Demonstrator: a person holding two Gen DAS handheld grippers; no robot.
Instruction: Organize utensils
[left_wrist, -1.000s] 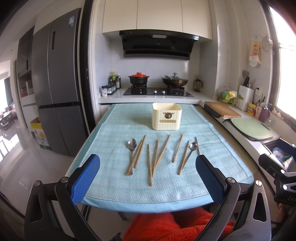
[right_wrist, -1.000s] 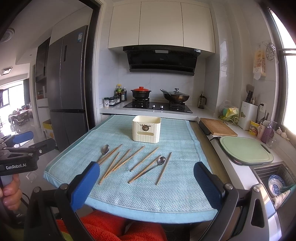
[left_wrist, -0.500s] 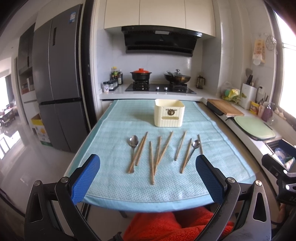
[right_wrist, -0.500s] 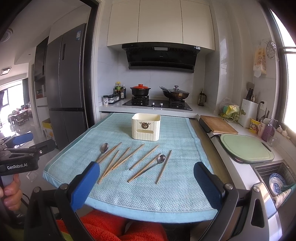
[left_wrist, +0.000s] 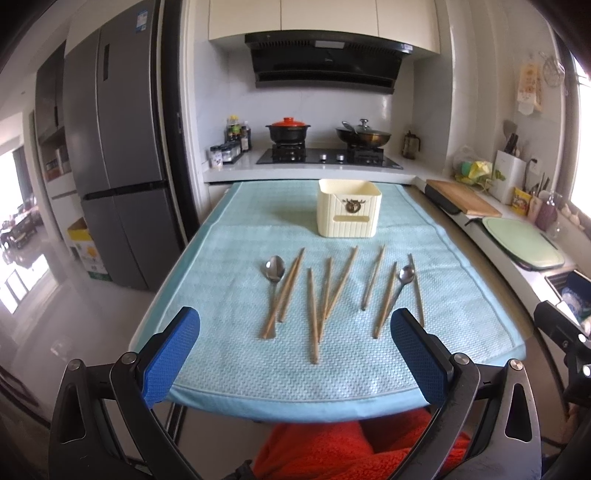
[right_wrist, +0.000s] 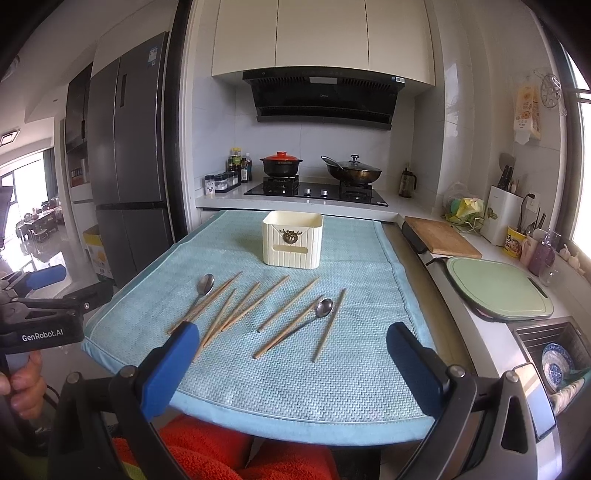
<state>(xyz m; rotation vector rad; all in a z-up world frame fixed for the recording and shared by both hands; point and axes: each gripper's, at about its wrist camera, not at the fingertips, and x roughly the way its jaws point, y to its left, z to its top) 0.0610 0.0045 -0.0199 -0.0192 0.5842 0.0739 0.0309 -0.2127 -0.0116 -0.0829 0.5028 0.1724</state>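
On mat (left_wrist: 229, 258): chopsticks (left_wrist: 338, 282) and spoons (left_wrist: 274, 267) lay loose, none visibly in box (left_wrist: 349, 208). Left gripper (left_wrist: 295, 350) and right gripper (right_wrist: 291, 354) spread wide, empty. Barely begun, seemingly.

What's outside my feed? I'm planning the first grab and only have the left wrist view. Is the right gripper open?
Observer: Yes, the right gripper is open and holds nothing.
Operator: What is it lined up with?
Observer: The right-hand spoon lies roughly straight ahead of it on the towel, with chopsticks on both sides.
Operator: Anything in the sink?
Observer: A blue-patterned dish lies in the sink.
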